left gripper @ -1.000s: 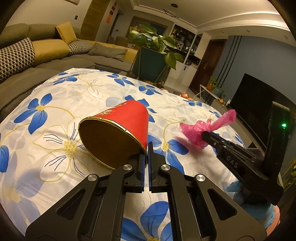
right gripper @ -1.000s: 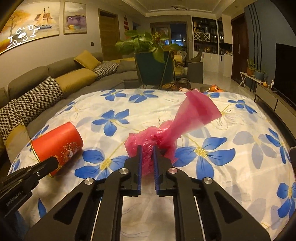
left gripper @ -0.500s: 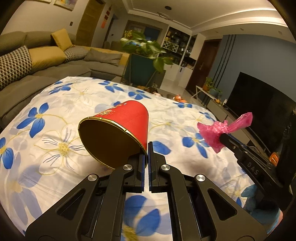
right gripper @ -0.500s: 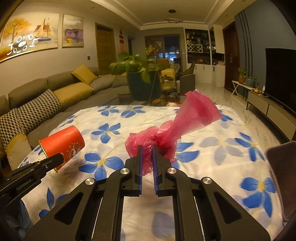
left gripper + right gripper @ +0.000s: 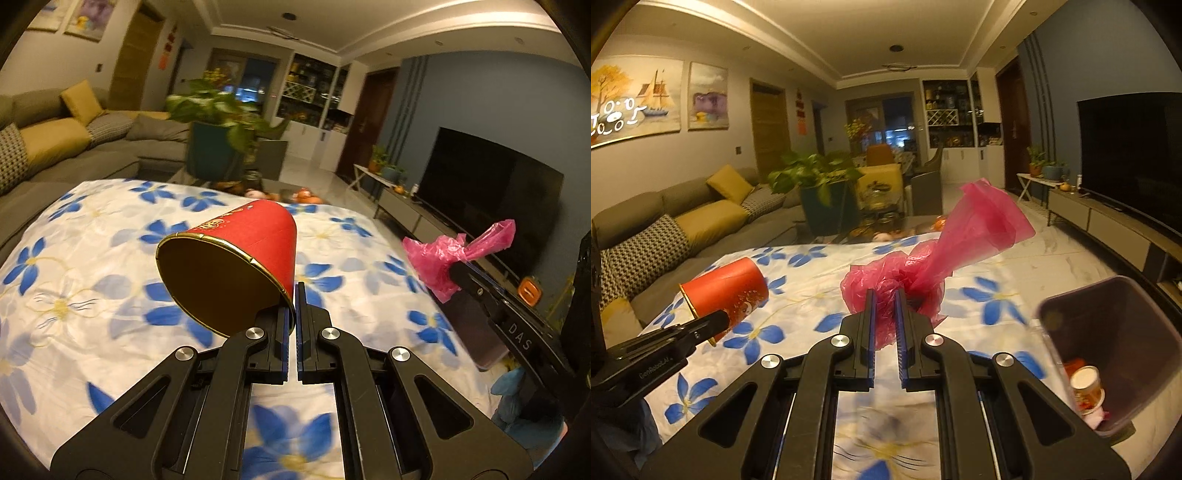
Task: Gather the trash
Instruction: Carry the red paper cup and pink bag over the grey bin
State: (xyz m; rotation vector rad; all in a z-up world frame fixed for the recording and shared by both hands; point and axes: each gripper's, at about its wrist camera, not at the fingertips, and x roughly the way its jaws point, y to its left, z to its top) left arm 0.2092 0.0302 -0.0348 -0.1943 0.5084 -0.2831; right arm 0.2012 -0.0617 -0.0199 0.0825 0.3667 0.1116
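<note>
Right wrist view: my right tool (image 5: 885,295), nearly closed, pinches the pink plastic bag (image 5: 934,254) clear of the flowered counter (image 5: 812,299), my left tool (image 5: 294,295) clamps the red paper cup's (image 5: 240,266) rim, and the bin (image 5: 1115,325) low to the right awaits both.

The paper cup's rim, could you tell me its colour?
Gold, on the red paper cup; clearest in the left wrist view.
</note>
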